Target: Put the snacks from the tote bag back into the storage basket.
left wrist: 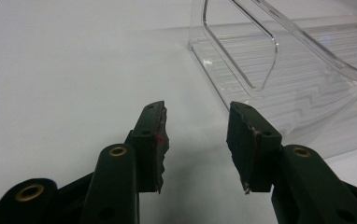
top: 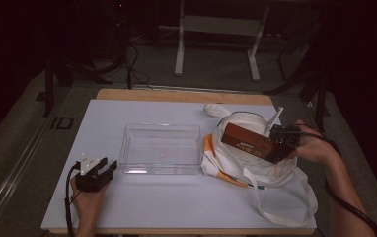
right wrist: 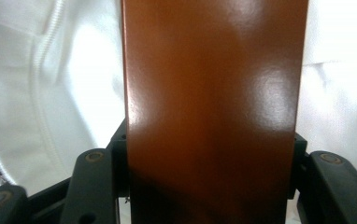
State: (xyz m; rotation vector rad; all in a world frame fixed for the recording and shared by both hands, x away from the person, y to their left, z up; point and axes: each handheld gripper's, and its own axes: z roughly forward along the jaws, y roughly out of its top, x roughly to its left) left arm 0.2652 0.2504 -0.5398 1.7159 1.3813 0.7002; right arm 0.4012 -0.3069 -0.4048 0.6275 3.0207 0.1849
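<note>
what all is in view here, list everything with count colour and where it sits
brown box: one, glossy reddish brown, held above the white bag at the right, clamped at one end by the right gripper
cloth bag: one, white with an orange strip along its left edge, lying crumpled on the right of the mat, straps trailing toward the near edge
clear tray: one, transparent plastic, empty, middle of the mat
mat: one, white, covering most of the table
table: one, wood, edge showing beyond the mat
frame legs: white, on the floor beyond the table
left gripper: one, black, jaws open with nothing between them, near the tray's left front corner
right gripper: one, black, shut on the brown box
</note>
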